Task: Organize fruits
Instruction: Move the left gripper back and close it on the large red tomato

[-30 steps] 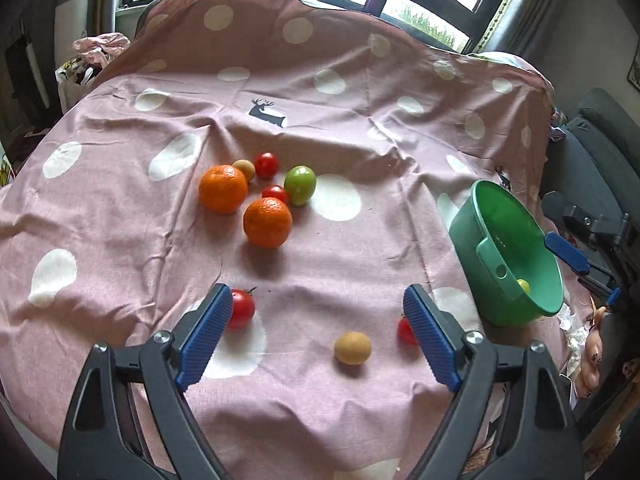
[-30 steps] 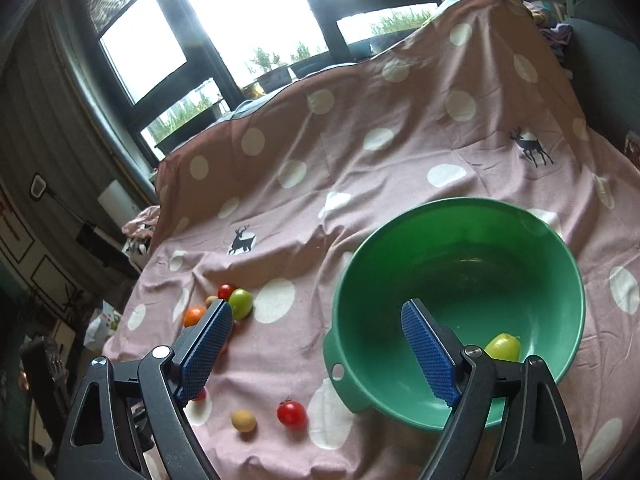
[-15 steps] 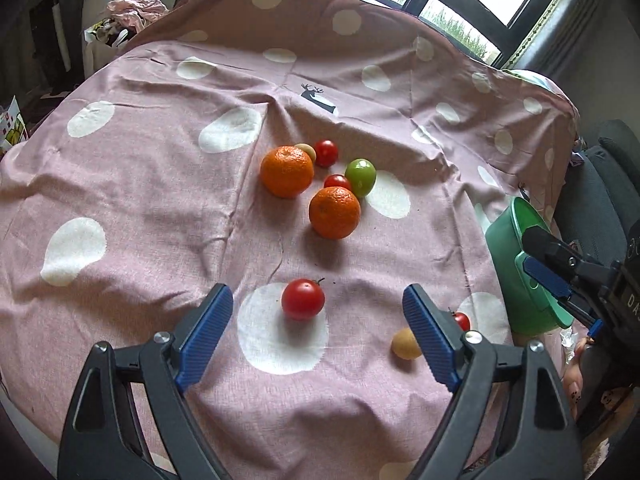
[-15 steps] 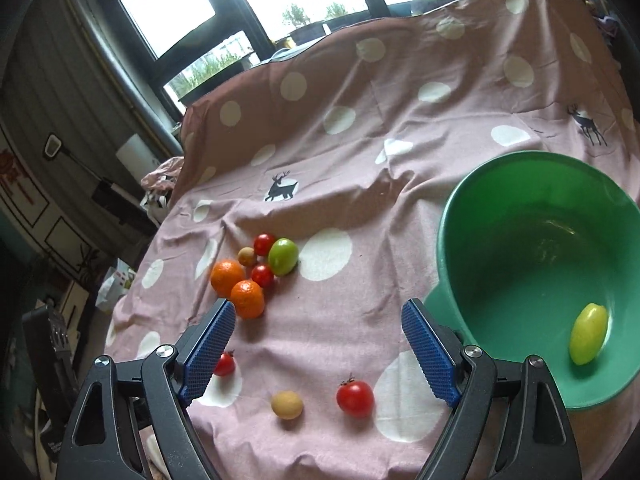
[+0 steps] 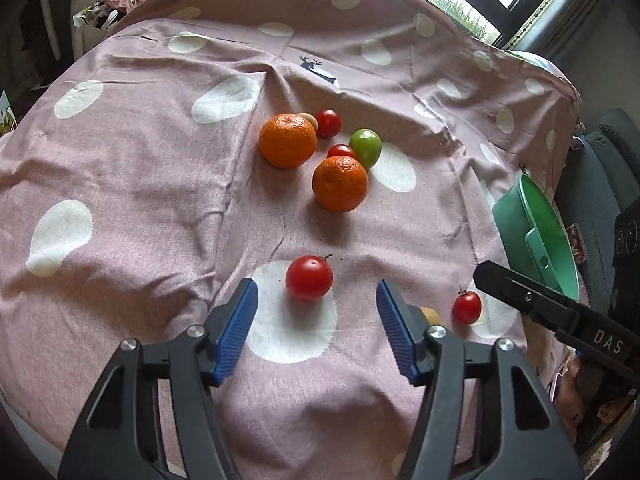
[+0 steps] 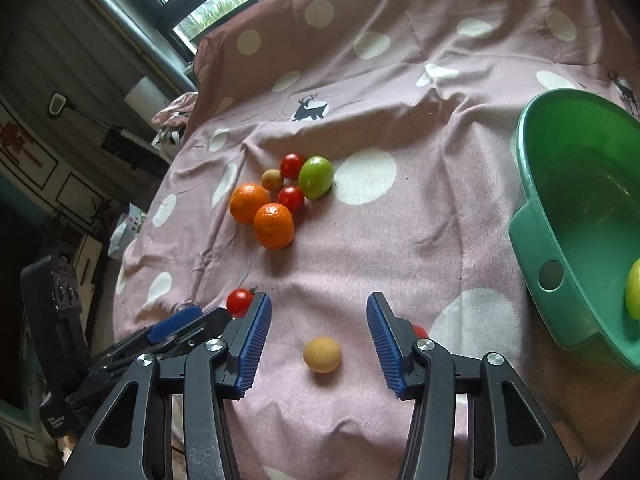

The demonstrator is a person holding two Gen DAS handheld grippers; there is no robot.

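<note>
My left gripper [image 5: 317,312] is open, and a red tomato [image 5: 309,278] lies just ahead between its fingertips on the pink spotted cloth [image 5: 140,168]. My right gripper [image 6: 319,334] is open around a small tan fruit [image 6: 322,354], which it does not touch. Farther off lie two oranges [image 5: 287,141] [image 5: 340,183], a green fruit [image 5: 365,147] and small tomatoes [image 5: 328,123]. A green bowl [image 6: 576,216] at the right holds a yellow-green fruit [image 6: 633,290]. Another tomato [image 5: 466,307] lies near the right gripper's arm.
The bowl [image 5: 536,236] stands at the cloth's right edge, beside a dark chair [image 5: 612,168]. The cloth drops off at the near and left edges. Windows and clutter [image 5: 116,4] lie behind the table. The left gripper shows at the lower left of the right wrist view [image 6: 176,326].
Both grippers have come down and forward toward the cloth. The left one swung onto the near red tomato. The right one turned from the bowl to the tan fruit. Both jaws have narrowed slightly.
</note>
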